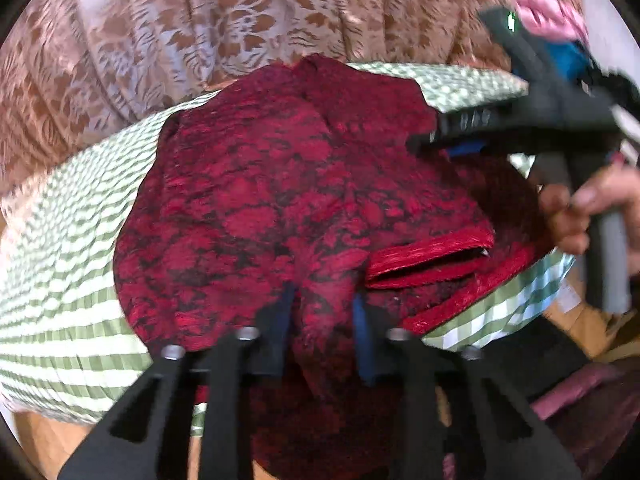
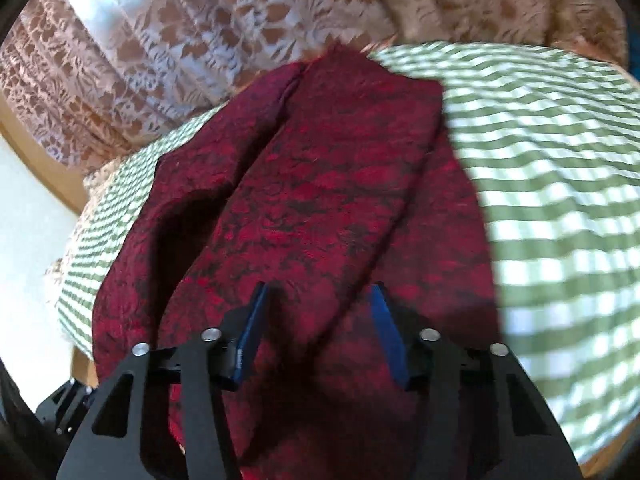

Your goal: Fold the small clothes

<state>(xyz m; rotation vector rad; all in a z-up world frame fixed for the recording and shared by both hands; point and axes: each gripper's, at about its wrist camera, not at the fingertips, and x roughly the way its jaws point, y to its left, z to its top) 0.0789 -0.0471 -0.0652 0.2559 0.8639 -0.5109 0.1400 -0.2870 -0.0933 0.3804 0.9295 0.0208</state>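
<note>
One crimson, black-mottled textured garment lies spread on a surface covered by a green-and-white checked cloth, its far edge reaching the surface's far edge and its near part hanging over the near edge. The left claw pinches a raised ridge of the garment at the near edge, presumably to lift it for a fold; the right claw straddles a second ridge with its jaws apart, not yet clenched, near the garment's right side. Count: one garment, one ribbed red hem band, two claws, one patterned brown lace curtain behind.
</note>
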